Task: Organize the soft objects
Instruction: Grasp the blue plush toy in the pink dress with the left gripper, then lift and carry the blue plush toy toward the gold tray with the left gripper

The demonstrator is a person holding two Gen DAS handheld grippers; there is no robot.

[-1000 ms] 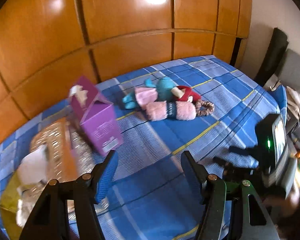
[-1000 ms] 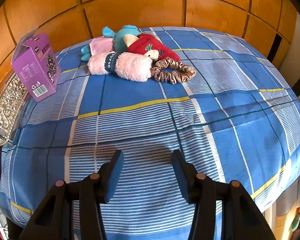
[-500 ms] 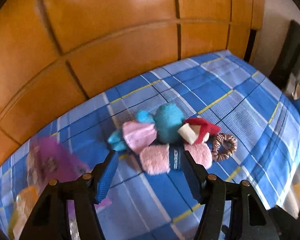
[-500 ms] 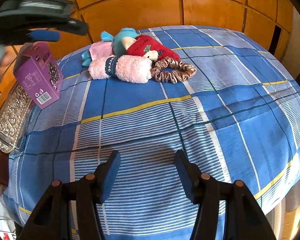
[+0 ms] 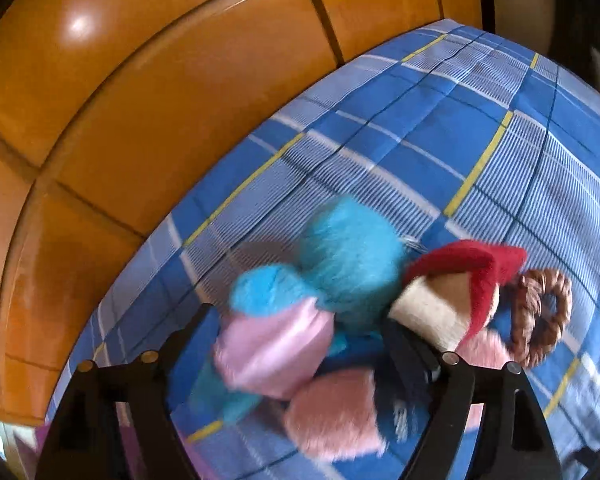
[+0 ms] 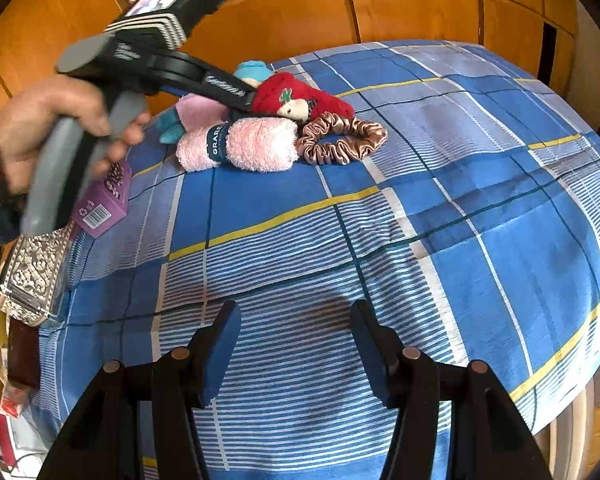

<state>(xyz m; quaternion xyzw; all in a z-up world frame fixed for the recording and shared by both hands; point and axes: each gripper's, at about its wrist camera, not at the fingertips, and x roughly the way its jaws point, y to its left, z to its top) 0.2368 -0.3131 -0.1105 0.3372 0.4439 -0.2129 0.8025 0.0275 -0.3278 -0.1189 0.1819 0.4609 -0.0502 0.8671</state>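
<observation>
"GRAR" on pink towel roll's (image 6: 256,148) band (image 6: 216,146)

Left tongs (image 6: 240,98) over plush pile (image 6: 260,128) (blue plaid bed (image 6: 460,200)), right tongs (image 6: 296,344) spread

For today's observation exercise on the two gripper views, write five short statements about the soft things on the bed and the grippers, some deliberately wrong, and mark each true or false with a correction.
1. The left gripper is open, its fingers either side of the pink and blue plush. True.
2. The right gripper is shut on the scrunchie. False: it is open, over bare bedspread, well short of the pile.
3. The scrunchie lies right beside the pink rolled towel. True.
4. The purple box lies on top of the red plush. False: it sits apart, at the bed's left edge.
5. The bedspread is plain red. False: blue plaid with yellow lines.
</observation>
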